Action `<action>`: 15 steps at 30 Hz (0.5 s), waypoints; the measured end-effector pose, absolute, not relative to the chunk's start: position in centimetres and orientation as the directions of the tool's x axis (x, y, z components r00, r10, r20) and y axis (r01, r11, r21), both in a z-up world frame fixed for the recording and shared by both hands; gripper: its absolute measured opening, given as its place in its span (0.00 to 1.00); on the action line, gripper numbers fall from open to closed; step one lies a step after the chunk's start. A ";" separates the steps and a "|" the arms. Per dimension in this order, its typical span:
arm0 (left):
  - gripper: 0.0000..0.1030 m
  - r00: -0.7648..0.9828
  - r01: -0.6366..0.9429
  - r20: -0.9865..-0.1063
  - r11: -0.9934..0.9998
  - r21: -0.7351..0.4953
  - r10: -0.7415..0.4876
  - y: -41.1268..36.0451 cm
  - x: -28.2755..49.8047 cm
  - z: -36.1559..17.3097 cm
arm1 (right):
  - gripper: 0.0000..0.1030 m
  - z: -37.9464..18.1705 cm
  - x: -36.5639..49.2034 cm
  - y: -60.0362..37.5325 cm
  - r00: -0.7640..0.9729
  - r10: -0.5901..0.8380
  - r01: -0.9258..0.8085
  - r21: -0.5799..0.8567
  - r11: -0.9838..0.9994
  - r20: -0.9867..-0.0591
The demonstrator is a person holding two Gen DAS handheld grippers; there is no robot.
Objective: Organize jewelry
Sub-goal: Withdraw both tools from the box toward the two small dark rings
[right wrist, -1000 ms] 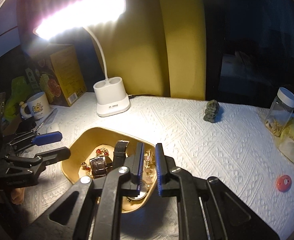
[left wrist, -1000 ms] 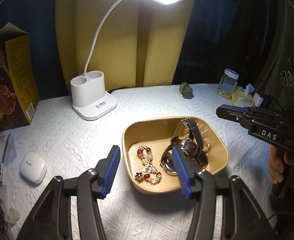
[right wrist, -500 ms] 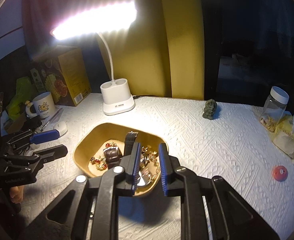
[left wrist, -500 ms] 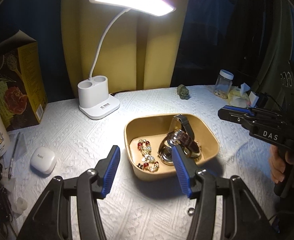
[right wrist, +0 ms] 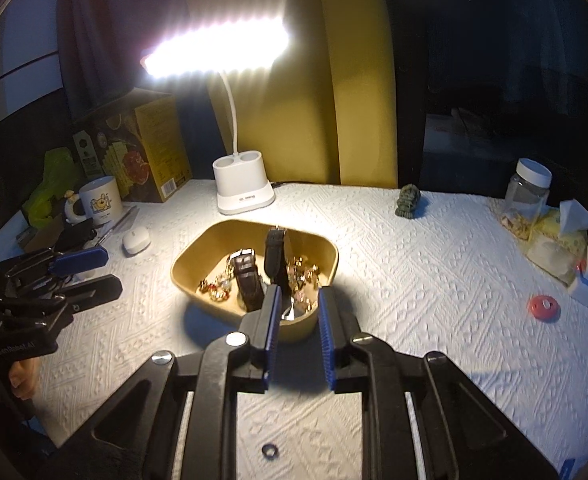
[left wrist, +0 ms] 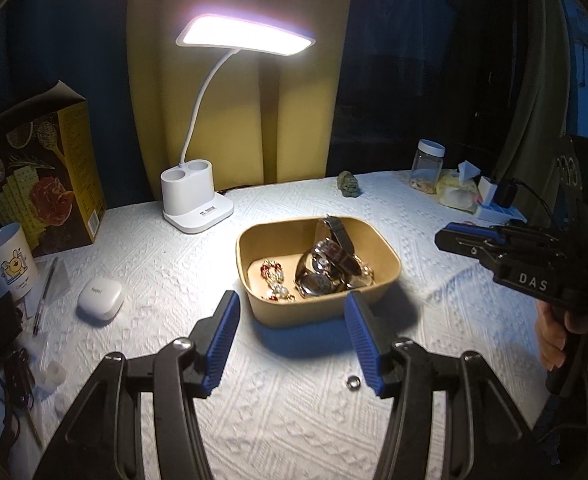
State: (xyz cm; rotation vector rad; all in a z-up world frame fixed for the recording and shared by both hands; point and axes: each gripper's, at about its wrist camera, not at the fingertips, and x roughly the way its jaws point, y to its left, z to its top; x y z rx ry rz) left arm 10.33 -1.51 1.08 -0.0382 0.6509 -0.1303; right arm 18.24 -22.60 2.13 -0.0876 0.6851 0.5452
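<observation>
Left wrist view: the left gripper (left wrist: 292, 338) hangs with jaws spread wide and empty before the near wall of the tan tray (left wrist: 390, 258), which holds watches (left wrist: 322, 270) and beaded bracelets (left wrist: 272, 276). A small ring (left wrist: 352, 382) lies on bare white cloth (left wrist: 294, 432) just beside its right finger. The right gripper (right wrist: 298, 334), jaws parted and empty, sits at the tray's near rim.

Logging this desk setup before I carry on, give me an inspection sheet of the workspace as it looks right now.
Surface: white textured cloth, lit by the lamp.
Job's things: tan tray holding watches and bead bracelet; a ring lies on the cloth outside the tray.
Clutter: mug, box, earbud case, pen, figurine, jar, tissues, red cap.
Grippers: left hand-held gripper open, empty; right hand-held gripper partly open, empty.
Cables: dark cords at left edge.
Surroundings: yellow and dark curtains.
</observation>
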 end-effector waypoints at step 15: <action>0.53 0.790 0.100 -0.598 0.991 -0.092 -0.135 -2.5 5.9 -0.2 | 0.21 -0.3 14.1 -24.2 0.623 0.425 -0.494 0.091 0.865 -0.657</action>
